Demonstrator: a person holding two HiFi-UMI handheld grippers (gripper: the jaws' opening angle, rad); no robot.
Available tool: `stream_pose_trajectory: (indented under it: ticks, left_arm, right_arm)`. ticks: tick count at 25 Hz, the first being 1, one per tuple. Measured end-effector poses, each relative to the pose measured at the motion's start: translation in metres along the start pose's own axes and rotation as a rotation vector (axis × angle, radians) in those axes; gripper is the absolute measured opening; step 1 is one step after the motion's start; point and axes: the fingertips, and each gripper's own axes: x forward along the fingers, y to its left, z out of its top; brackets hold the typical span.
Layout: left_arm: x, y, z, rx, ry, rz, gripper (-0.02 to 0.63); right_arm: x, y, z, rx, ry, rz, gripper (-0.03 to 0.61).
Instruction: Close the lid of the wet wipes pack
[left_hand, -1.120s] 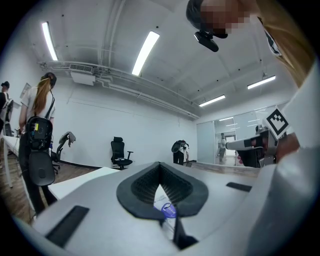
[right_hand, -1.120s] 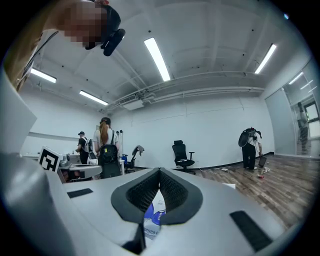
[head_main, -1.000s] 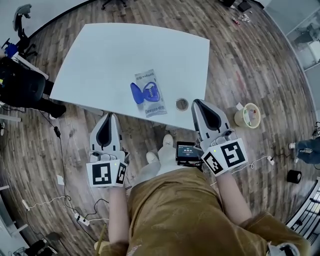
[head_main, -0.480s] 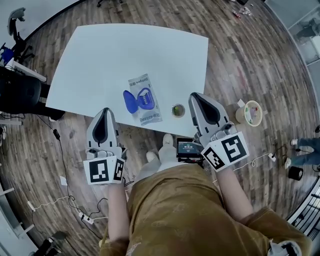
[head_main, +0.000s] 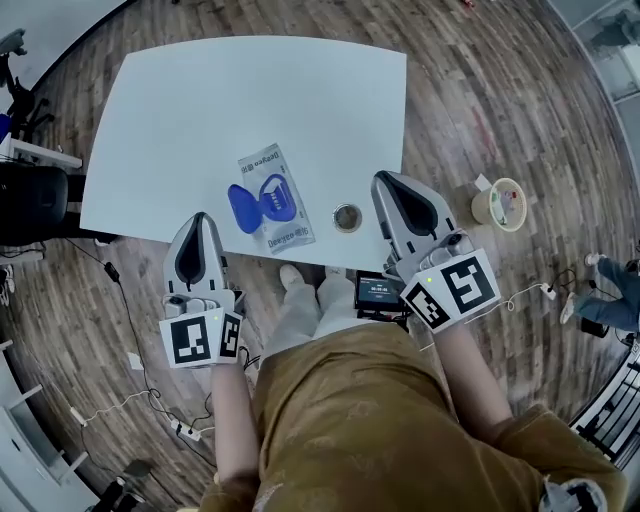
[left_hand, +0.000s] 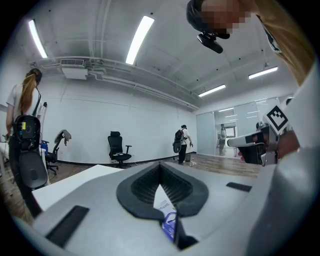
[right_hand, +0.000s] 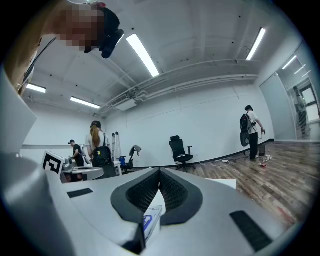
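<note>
The wet wipes pack (head_main: 272, 200) lies flat on the white table (head_main: 250, 100) near its front edge. Its blue lid (head_main: 242, 207) is flipped open to the left of the opening. My left gripper (head_main: 197, 216) is shut and empty, just off the table's front edge, below and left of the pack. My right gripper (head_main: 381, 180) is also shut and empty, over the front edge to the pack's right. In the left gripper view, part of the pack (left_hand: 167, 215) shows through the gap between the jaw pads. The right gripper view shows the pack (right_hand: 151, 217) the same way.
A small round tin (head_main: 347, 216) sits on the table between the pack and the right gripper. A roll of tape (head_main: 498, 204) lies on the wooden floor to the right. A small screen device (head_main: 378, 292) hangs at the person's waist. Office chairs and people stand far off.
The head view has shifted, so the table and pack sit lower and further left. Both grippers have come slightly nearer the table's front edge. The pack is untouched, lid still open.
</note>
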Motion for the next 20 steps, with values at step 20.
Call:
stream_pose_trajectory:
  ticks: [20]
  left_arm:
    - [0.014,0.027,-0.018,0.0,0.05,-0.073,-0.002]
  right_arm:
    - [0.024,0.015,-0.021,-0.015,0.071,-0.06,0.006]
